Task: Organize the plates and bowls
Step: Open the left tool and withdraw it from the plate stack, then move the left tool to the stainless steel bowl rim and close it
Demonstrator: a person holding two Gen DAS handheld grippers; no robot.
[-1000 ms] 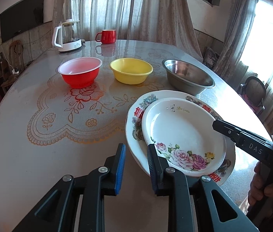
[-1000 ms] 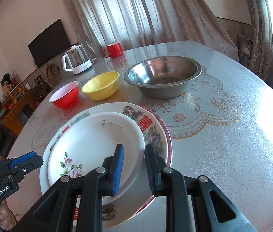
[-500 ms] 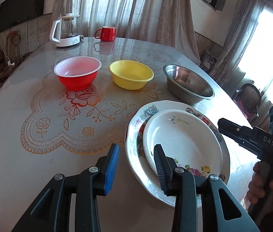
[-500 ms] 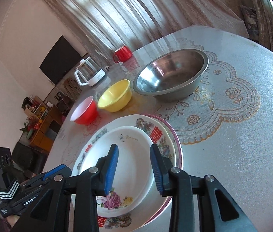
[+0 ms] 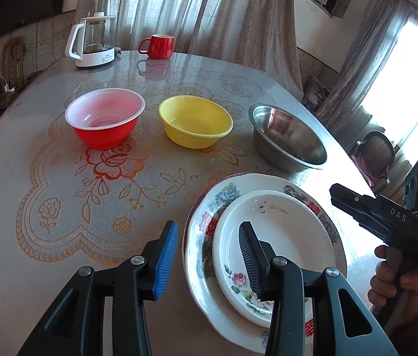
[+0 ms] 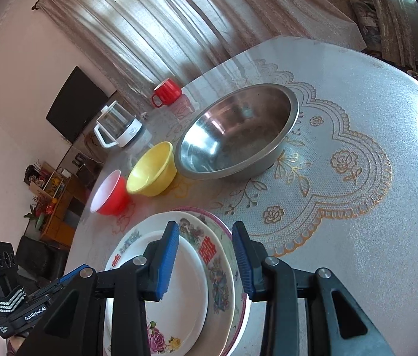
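Observation:
A small white rose plate (image 5: 286,237) lies stacked on a larger flowered plate (image 5: 206,234) near the table's front edge; both show in the right wrist view, the small plate (image 6: 185,290) on the large plate (image 6: 221,267). A red bowl (image 5: 105,118), a yellow bowl (image 5: 195,121) and a steel bowl (image 5: 289,139) stand in a row behind. My left gripper (image 5: 209,252) is open and empty above the plates' left rim. My right gripper (image 6: 204,262) is open and empty above their right side.
A white kettle (image 5: 93,41) and a red mug (image 5: 158,46) stand at the table's far side. The table (image 5: 31,207) has a lace-patterned cover. Curtains hang behind; a chair (image 5: 376,154) stands to the right.
Both grippers opened wider and lifted back from the stacked plates. The right gripper tilted and rose. The plates and bowls stayed put.

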